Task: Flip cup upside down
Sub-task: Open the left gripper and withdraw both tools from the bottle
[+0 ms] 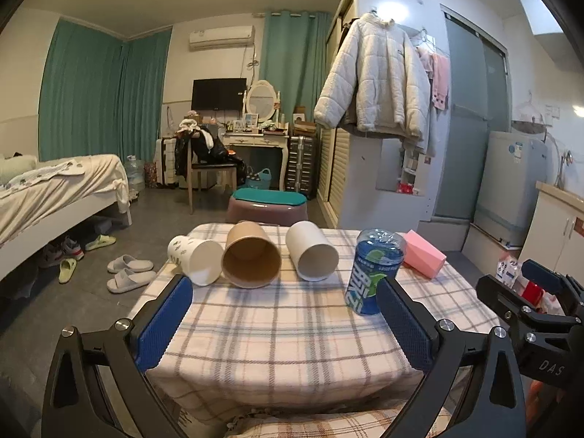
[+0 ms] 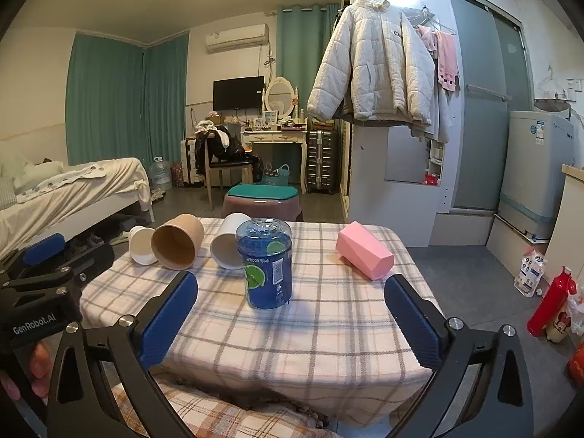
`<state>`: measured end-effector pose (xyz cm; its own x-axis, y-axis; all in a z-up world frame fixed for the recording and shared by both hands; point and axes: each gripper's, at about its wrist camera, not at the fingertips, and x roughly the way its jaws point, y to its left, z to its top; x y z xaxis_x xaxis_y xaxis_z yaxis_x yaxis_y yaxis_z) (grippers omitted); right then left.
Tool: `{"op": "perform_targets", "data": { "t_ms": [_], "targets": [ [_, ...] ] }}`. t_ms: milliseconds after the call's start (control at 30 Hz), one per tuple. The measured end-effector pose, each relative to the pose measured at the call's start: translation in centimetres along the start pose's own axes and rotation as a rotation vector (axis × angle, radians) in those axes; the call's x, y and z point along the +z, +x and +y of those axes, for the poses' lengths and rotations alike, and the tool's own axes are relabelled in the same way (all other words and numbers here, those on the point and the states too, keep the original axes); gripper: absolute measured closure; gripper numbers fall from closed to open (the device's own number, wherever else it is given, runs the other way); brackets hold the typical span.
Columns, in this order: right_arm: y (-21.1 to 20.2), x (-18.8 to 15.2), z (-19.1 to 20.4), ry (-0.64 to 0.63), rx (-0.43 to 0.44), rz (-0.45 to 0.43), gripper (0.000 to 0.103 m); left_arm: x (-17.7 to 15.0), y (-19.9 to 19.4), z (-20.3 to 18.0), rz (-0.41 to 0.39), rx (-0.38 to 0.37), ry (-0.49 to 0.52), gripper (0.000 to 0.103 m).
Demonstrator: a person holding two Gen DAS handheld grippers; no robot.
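Note:
Three cups lie on their sides at the far edge of a plaid-covered table (image 1: pixel 284 332), mouths toward me: a small white printed cup (image 1: pixel 195 259), a brown paper cup (image 1: pixel 250 260) and a plain white cup (image 1: pixel 312 255). They also show in the right wrist view: small white cup (image 2: pixel 142 244), brown cup (image 2: pixel 177 241), plain white cup (image 2: pixel 229 241). A blue transparent cup (image 1: pixel 374 272) (image 2: pixel 268 264) stands upside down. A pink cup (image 1: pixel 423 253) (image 2: pixel 365 250) lies on its side at the right. My left gripper (image 1: pixel 284 325) and right gripper (image 2: pixel 292 323) are open and empty above the near table edge.
A purple stool with a green cushion (image 1: pixel 268 202) stands beyond the table. A bed (image 1: pixel 54 189) is at the left, slippers (image 1: pixel 129 272) on the floor. A red bottle (image 2: pixel 551 301) and a bag stand on the floor at the right, near a washing machine (image 2: pixel 536 168).

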<state>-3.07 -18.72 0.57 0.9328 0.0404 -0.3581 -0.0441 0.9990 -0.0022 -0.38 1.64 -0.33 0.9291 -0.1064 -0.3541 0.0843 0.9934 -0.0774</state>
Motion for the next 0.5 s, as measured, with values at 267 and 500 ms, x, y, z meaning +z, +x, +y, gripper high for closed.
{"op": "perform_targets", "data": {
  "t_ms": [267, 500],
  "targets": [
    [0.48, -0.46, 0.02, 0.014, -0.002, 0.019, 0.0, -0.5, 0.01, 0.85, 0.01, 0.02, -0.01, 0.0],
    [0.64, -0.86, 0.16, 0.007, -0.005, 0.018, 0.0, -0.55, 0.05, 1.18, 0.014, 0.034, -0.023, 0.0]
  ]
}}
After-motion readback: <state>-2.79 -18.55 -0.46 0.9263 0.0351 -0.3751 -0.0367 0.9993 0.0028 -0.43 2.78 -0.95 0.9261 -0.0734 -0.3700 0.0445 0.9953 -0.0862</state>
